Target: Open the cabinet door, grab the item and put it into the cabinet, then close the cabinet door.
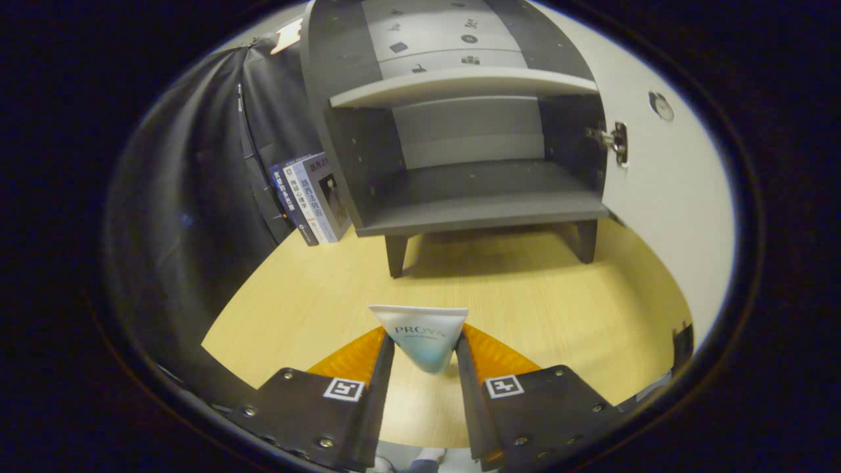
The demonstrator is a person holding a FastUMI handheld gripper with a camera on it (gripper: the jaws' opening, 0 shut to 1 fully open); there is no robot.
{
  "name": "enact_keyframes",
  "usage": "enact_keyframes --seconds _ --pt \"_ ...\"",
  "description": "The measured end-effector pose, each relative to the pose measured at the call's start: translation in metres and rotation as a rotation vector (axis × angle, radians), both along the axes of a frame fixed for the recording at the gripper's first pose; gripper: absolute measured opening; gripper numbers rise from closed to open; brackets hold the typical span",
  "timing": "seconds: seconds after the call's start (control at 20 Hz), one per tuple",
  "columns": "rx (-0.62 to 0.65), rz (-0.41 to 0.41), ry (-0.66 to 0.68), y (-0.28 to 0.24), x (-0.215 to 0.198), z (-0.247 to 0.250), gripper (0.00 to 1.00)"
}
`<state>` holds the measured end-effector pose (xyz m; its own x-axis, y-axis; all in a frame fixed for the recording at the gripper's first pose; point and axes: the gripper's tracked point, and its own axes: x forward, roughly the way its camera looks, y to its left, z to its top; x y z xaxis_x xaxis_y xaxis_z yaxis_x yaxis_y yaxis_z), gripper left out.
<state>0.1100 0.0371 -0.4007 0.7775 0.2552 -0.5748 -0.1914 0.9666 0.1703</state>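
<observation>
Wooden table [315,295], open cabinet [460,131] beyond, fingers [426,351] clamped on tube [422,335]

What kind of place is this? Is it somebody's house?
Probably not a home, more likely a test booth: black cloth hangs as a wall, and a small grey cabinet with its door open sits on a wooden tabletop. The gripper holds a tube.
</observation>
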Motion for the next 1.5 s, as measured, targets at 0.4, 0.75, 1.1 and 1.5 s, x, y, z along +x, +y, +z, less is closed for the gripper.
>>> enact_keyframes --seconds 0.4,0.75,1.1,1.5 --pt "-0.012 0.023 -0.293 -0.009 0.059 0.201 0.52" --pt "-0.004 -0.023 -0.479 -0.003 0.146 0.294 0.52" --pt "0.001 -0.113 -0.502 -0.014 0.228 0.292 0.52" --pt "-0.042 -0.134 -0.444 -0.019 0.253 0.265 0.52"
